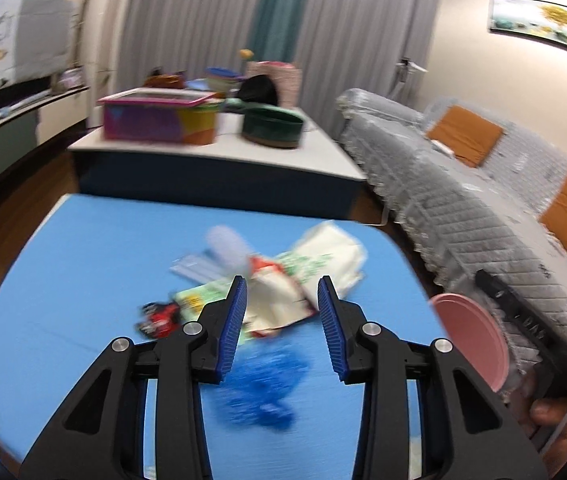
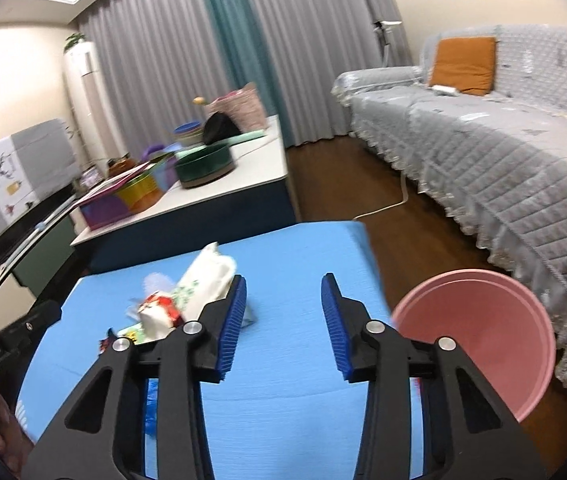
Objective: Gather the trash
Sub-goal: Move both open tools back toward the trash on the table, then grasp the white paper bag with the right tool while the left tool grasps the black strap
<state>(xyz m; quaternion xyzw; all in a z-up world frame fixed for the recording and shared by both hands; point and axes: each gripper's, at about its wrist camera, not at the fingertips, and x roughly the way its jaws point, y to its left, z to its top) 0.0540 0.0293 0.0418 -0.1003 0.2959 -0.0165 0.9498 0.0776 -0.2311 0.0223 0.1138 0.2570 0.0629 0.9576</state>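
Note:
A heap of trash lies on the blue table top (image 1: 83, 264): a white tissue pack with green print (image 1: 327, 256), a red-and-white wrapper (image 1: 275, 296), a small red-and-black wrapper (image 1: 159, 318) and a crumpled blue plastic bag (image 1: 267, 384). My left gripper (image 1: 283, 282) hovers open just short of the heap, its blue pads touching nothing. My right gripper (image 2: 284, 280) is open over bare blue table top (image 2: 303, 248), with the tissue pack (image 2: 207, 276) and wrapper (image 2: 159, 312) to its left. A pink bin (image 2: 479, 336) stands off the table's right edge, also the pink bin (image 1: 471, 340) in the left wrist view.
Behind the blue table is a low white table (image 1: 323, 152) with colourful boxes and a round green tin (image 1: 273, 126). A grey-covered sofa (image 2: 483, 140) with orange cushions runs along the right. Dark wood floor (image 2: 343, 184) lies between them, and a white cable crosses it.

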